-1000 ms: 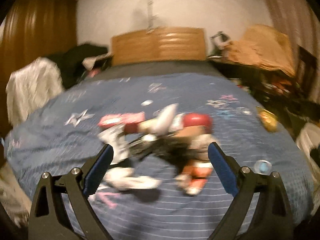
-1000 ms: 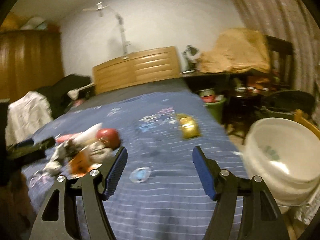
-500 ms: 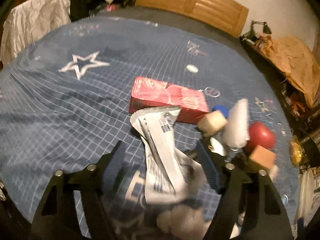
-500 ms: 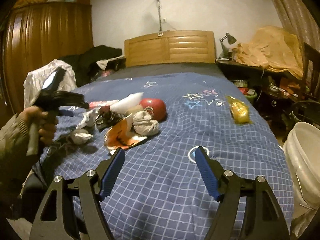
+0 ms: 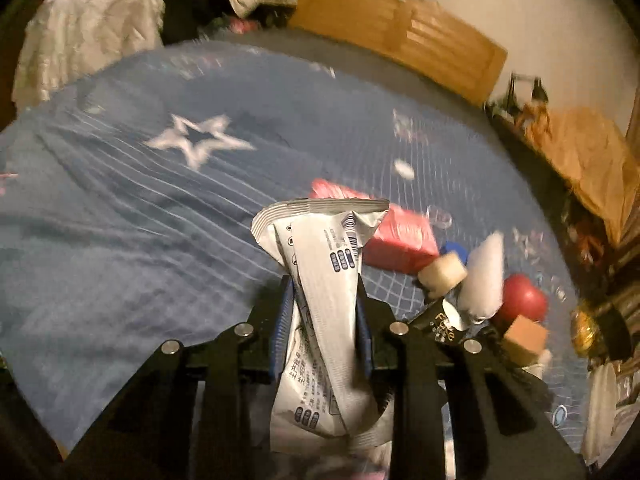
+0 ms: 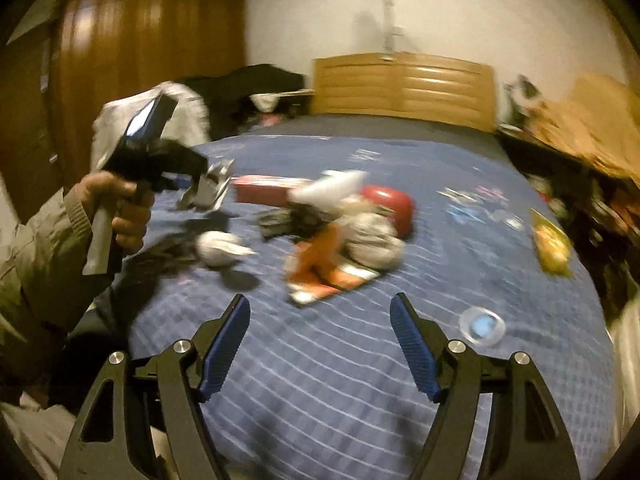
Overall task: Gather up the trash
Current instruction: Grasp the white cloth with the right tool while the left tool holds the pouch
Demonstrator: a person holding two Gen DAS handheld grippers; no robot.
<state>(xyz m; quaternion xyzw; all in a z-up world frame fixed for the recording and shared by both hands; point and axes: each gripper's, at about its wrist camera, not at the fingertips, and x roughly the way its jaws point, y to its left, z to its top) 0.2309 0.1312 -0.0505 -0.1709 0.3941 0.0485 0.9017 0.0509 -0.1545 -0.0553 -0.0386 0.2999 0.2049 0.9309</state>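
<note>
Above blue star-print bed cover [image 5: 120,208]: left tongs [image 5: 322,320] clamped on silver snack wrapper [image 5: 324,264], wrapper lifted clear of bed. Right tongs [image 6: 320,344] spread wide, nothing between, low over cover. Trash pile mid-bed: red box [image 5: 400,240], red ball [image 5: 524,296], crumpled tissue [image 6: 218,248], orange packet [image 6: 324,268].

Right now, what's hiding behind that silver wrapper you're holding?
Behind the silver wrapper, shut in the left gripper, a red box peeks out on the blue bedspread. Its near corner is covered.
</note>
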